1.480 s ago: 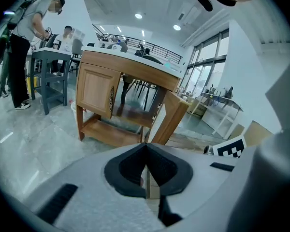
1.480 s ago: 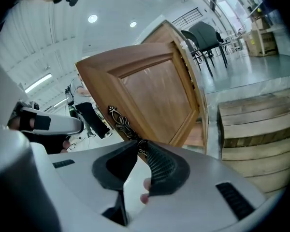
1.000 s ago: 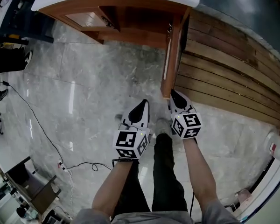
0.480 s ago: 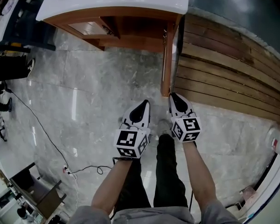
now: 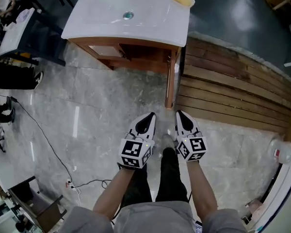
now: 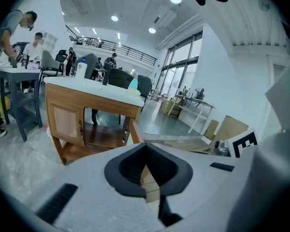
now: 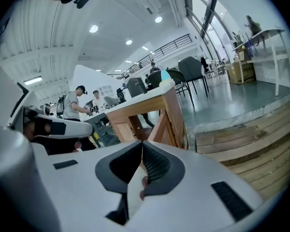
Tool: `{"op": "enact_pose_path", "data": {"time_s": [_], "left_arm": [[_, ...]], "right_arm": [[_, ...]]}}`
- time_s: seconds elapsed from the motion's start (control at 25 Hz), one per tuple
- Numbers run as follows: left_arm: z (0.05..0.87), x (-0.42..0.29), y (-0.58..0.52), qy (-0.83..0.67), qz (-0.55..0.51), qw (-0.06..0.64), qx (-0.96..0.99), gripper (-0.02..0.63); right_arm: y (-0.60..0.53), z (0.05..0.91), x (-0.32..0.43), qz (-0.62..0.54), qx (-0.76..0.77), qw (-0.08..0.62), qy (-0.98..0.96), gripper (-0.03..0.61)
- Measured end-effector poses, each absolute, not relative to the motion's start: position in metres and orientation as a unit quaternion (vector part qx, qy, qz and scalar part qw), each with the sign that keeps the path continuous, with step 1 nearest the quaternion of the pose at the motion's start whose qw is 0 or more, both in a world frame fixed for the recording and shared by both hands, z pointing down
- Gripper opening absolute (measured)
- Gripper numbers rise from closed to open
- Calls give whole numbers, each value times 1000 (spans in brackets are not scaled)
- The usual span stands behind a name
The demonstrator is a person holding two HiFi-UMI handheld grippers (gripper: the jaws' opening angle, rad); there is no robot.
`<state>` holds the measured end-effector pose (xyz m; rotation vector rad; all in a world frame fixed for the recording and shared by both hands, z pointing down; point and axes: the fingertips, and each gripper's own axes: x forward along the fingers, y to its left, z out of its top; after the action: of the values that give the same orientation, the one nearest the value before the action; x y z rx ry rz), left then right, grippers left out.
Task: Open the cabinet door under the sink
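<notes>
Beyond both claws, under the sink [image 5: 131,13], finding one cabinet door [image 5: 170,84] standing open, edge-on, its length pointing back at the right gripper [image 5: 183,122], near but not touching. Finding the left gripper [image 5: 146,123] alongside, slightly farther off. Reading both pairs of jaws as pressed together, gripping nothing. Noting forearms lying low, parallel, aiming forward.

The wooden cabinet [image 5: 136,57] under the white sink [image 5: 131,13] has its right-hand door [image 5: 171,84] swung wide open, seen edge-on in the head view and jutting straight out from the front, while its left-hand panelled door [image 6: 65,124] is closed beside the exposed inner shelf.
</notes>
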<state>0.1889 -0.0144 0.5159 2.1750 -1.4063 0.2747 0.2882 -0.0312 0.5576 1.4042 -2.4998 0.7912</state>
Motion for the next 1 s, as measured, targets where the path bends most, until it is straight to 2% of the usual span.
{"op": "enact_pose_path", "data": {"time_s": [0.48, 1.0], "left_arm": [[357, 181, -14, -502, 76, 175, 844, 8], [241, 181, -3, -500, 41, 106, 858, 8]], "right_arm": [[-28, 378, 271, 203, 466, 34, -861, 9], [-6, 254, 255, 142, 449, 8, -882, 8]]}}
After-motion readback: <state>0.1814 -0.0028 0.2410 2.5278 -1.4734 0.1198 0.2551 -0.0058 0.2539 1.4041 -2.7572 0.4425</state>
